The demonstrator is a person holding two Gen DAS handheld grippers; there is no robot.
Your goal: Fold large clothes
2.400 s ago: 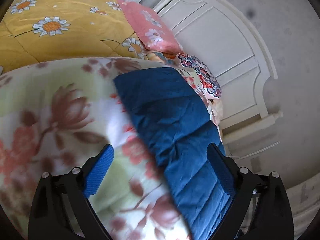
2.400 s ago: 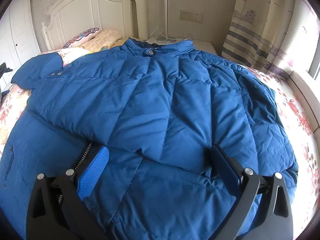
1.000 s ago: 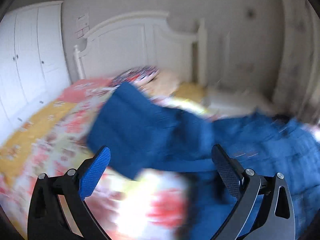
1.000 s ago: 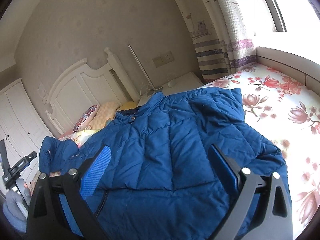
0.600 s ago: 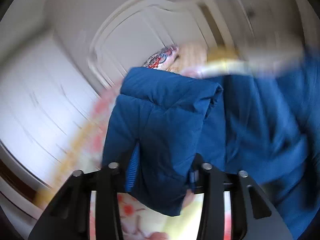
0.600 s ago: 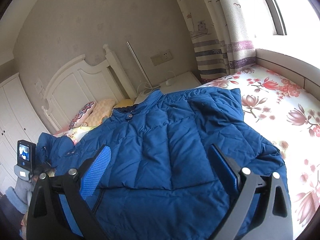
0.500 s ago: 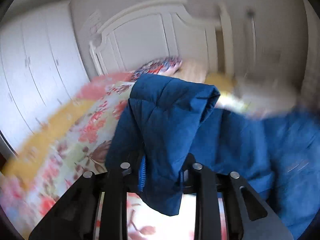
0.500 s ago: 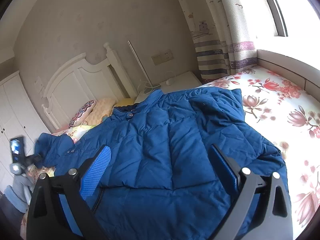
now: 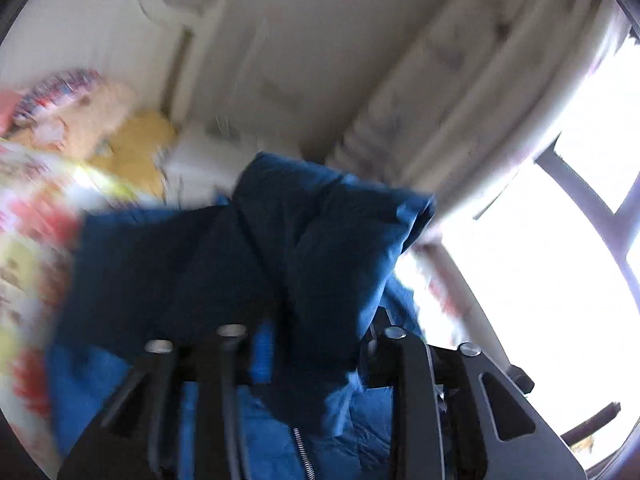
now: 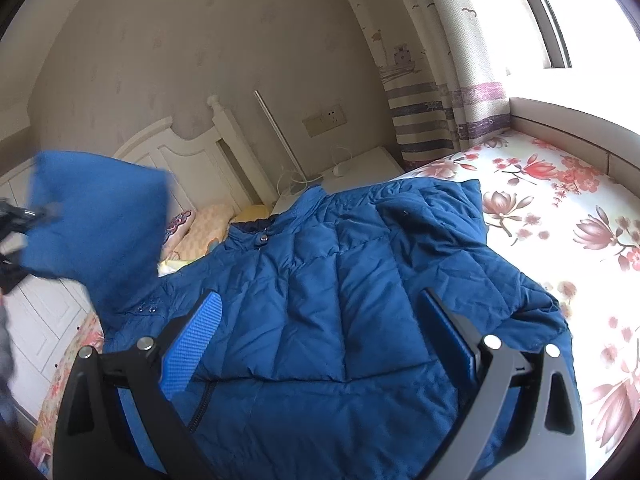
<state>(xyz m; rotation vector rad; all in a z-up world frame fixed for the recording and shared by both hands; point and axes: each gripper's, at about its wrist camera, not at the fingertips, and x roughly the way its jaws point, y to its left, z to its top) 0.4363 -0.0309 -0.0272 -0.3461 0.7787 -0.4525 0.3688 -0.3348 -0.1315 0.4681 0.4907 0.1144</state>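
Note:
A blue padded jacket [image 10: 360,248] lies spread on the bed, collar toward the headboard. My left gripper [image 9: 316,340] holds the jacket's sleeve [image 9: 340,240] between its pads; the jaws are opening slightly, with the cloth still pinched between them. In the right wrist view that sleeve [image 10: 100,216] hangs lifted at the far left, above the jacket's shoulder, with the left gripper [image 10: 16,216] at the frame's edge. My right gripper [image 10: 320,308] is open above the jacket's lower front, with nothing between its fingers. The left wrist view is blurred by motion.
The floral bedsheet [image 10: 560,220] runs to the right, under a window with a striped curtain [image 10: 440,80]. A white headboard [image 10: 188,160], pillows [image 10: 208,224] and a white nightstand [image 10: 360,164] stand behind the jacket. White wardrobe doors [image 10: 48,312] are at the left.
The left gripper has shut on the sleeve, lifted it off the bed and swung it toward the window side over the jacket. The right gripper has not moved.

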